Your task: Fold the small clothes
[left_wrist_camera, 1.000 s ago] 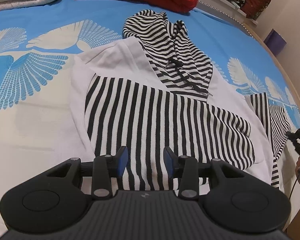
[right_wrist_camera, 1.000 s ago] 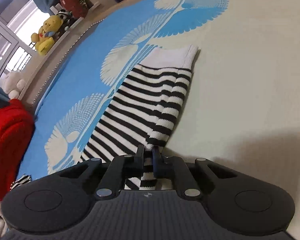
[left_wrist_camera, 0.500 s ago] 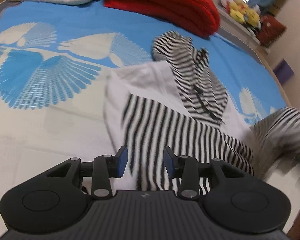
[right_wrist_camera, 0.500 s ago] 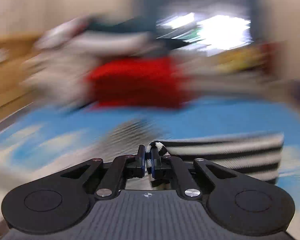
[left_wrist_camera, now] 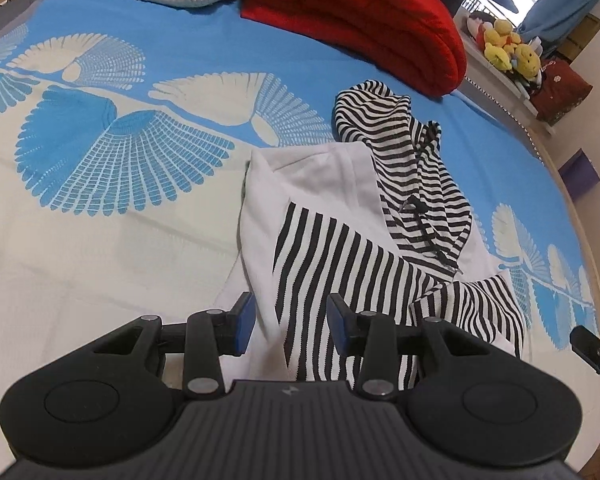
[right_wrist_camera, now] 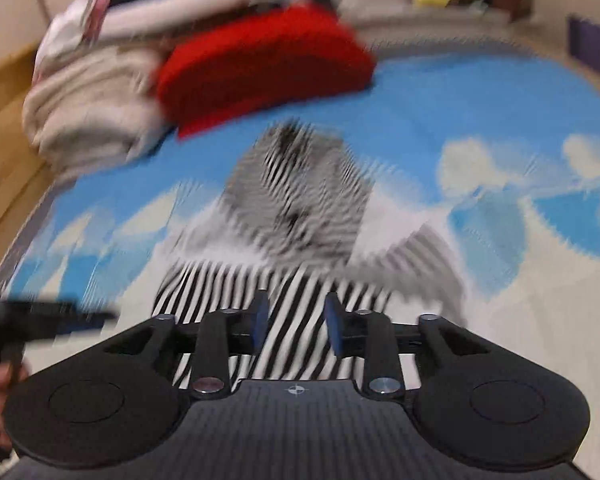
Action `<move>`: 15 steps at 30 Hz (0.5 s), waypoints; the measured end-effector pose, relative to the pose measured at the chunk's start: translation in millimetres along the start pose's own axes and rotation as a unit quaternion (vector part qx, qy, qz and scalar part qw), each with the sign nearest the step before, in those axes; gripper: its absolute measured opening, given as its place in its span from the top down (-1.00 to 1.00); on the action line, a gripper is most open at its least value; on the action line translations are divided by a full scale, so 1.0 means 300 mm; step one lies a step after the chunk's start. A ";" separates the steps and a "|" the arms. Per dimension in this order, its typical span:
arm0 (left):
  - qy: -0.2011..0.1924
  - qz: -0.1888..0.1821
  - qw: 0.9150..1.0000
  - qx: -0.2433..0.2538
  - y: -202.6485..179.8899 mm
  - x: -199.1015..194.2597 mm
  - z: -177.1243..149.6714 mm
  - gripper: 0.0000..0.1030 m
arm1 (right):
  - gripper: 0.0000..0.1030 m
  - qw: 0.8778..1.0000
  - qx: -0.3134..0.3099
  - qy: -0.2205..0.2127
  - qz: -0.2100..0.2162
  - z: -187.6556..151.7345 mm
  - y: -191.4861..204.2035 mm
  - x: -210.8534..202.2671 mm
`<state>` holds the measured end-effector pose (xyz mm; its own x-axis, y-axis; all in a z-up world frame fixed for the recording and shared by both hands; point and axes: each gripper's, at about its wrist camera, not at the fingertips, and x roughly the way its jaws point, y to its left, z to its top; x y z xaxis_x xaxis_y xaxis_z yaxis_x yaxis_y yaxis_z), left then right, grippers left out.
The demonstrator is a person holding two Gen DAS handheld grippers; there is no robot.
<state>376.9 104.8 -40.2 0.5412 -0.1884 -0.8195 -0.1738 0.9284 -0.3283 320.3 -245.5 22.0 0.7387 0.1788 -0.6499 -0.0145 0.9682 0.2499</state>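
On the blue and cream patterned bed (left_wrist_camera: pixel 100 240), near its middle: a black-and-white striped hoodie (left_wrist_camera: pixel 340 248), white body flat, striped hood (left_wrist_camera: pixel 380 120) toward a red folded blanket (left_wrist_camera: pixel 360 20), both sleeves (left_wrist_camera: pixel 472 304) folded across the front. Just above the hoodie's near edge: left gripper (left_wrist_camera: pixel 288 322) released, grasping nothing. Right gripper (right_wrist_camera: pixel 294 320) likewise spread and empty over the striped cloth, view blurred.

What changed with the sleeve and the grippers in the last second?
The right gripper carried the right sleeve in across the hoodie and let go; its jaws are now open. The left gripper stayed open and empty, with only its view shifting. The hood and red blanket stayed put.
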 end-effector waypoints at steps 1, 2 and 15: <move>0.000 0.002 1.000 0.003 -0.004 0.005 -0.001 0.16 | 0.27 1.000 0.012 -0.005 -0.013 0.002 -0.022 0.019; 0.001 0.004 1.000 0.006 -0.007 0.008 -0.002 0.16 | 0.27 1.000 0.027 0.001 -0.015 -0.005 -0.050 0.038; 0.025 0.003 0.999 0.039 -0.101 0.086 -0.051 0.16 | 0.01 0.978 0.157 0.138 -0.020 -0.085 -0.184 0.207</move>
<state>383.6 66.8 -58.6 0.4980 -0.1969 -0.8445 -0.1111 0.9513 -0.2874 349.8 -283.5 -50.3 0.5236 0.2252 -0.8217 0.2502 0.8812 0.4010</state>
